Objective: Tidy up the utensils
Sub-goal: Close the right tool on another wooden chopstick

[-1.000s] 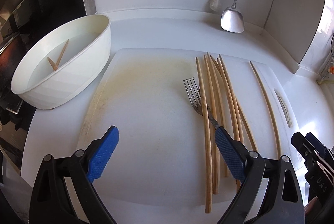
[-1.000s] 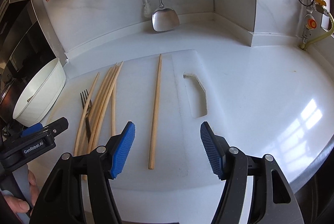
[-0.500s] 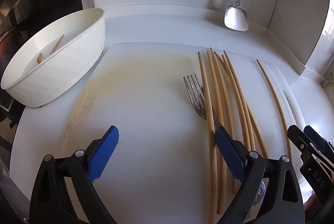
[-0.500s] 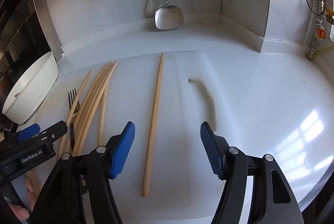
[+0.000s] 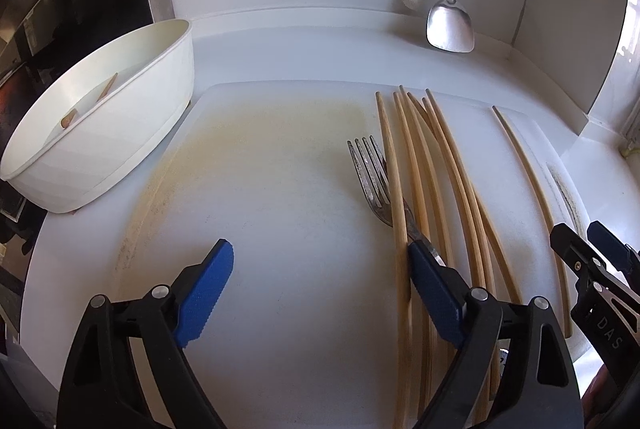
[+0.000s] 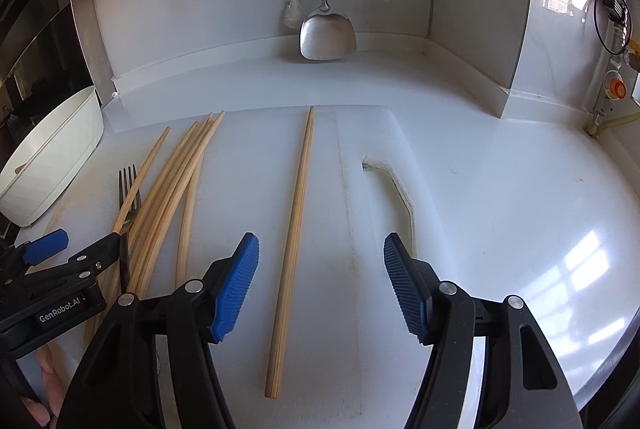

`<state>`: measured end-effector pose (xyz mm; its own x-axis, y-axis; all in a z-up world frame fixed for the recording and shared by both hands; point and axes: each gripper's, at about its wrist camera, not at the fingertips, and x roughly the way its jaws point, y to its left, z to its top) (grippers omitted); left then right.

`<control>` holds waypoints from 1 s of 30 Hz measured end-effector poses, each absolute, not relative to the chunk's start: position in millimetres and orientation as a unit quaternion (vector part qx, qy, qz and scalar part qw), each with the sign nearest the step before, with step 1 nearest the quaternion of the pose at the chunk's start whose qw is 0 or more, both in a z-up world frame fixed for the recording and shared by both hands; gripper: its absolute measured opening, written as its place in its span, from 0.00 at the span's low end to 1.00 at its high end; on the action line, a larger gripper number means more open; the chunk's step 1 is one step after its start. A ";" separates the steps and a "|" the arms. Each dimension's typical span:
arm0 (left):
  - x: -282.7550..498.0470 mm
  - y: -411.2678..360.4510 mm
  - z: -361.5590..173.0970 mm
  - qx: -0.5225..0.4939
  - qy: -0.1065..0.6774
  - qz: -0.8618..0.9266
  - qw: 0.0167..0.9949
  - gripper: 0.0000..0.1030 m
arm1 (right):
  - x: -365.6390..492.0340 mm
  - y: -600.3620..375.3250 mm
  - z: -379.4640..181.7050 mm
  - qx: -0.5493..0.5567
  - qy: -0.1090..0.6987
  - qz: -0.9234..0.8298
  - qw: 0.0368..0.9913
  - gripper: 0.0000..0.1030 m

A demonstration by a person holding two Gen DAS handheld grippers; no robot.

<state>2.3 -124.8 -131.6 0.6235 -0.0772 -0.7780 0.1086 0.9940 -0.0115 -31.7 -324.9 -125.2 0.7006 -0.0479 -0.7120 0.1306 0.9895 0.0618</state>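
Note:
Several wooden chopsticks (image 5: 424, 181) lie in a loose bundle on a white cutting board (image 5: 260, 209), with a metal fork (image 5: 370, 175) partly under them. One chopstick (image 6: 294, 233) lies apart to the right; it also shows in the left wrist view (image 5: 528, 189). My left gripper (image 5: 322, 289) is open and empty, its right finger above the fork handle. My right gripper (image 6: 320, 281) is open and empty above the single chopstick's near end. A white oval bin (image 5: 100, 133) at left holds two chopsticks (image 5: 90, 101).
A steel spatula (image 6: 326, 33) hangs against the back wall and a white brush (image 6: 292, 9) beside it. The board has a handle slot (image 6: 394, 189) at its right. The white counter (image 6: 520, 209) runs right to a corner wall with pipes.
Both grippers have moved forward and lower over the board, so the chopsticks and fork appear nearer. Both stay open. The utensils have not moved.

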 end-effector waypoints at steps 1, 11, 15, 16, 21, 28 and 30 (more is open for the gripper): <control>3.1 -125.3 -131.2 0.019 0.430 -0.053 0.901 0.81 | -30.8 -323.7 -125.6 0.049 0.384 -0.050 0.921 0.60; 8.8 -127.6 -126.3 0.024 0.422 -0.069 0.903 0.49 | -23.0 -312.0 -133.4 0.018 0.390 -0.052 0.919 0.49; 11.4 -125.7 -124.4 0.022 0.422 -0.072 0.903 0.28 | -18.7 -305.9 -133.2 0.008 0.390 -0.044 0.920 0.42; 11.9 -125.1 -124.2 0.020 0.422 -0.073 0.903 0.23 | -18.0 -305.5 -133.2 0.010 0.390 -0.038 0.920 0.39; 12.9 -125.3 -124.3 0.023 0.421 -0.078 0.904 0.16 | -17.8 -292.9 -133.1 -0.016 0.387 -0.027 0.922 0.19; 14.9 -121.3 -122.9 -0.006 0.429 -0.096 0.898 0.12 | -17.9 -299.6 -134.1 -0.004 0.388 -0.033 0.921 0.07; 15.9 -119.2 -122.6 -0.022 0.434 -0.108 0.894 0.09 | -17.6 -299.3 -133.9 -0.006 0.389 -0.034 0.921 0.07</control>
<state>15.9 -119.2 -122.6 0.6010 -0.2118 -0.7707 0.1730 0.9759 -0.1333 -17.6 -299.3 -133.9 0.6953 -0.0661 -0.7157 0.0573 0.9977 -0.0365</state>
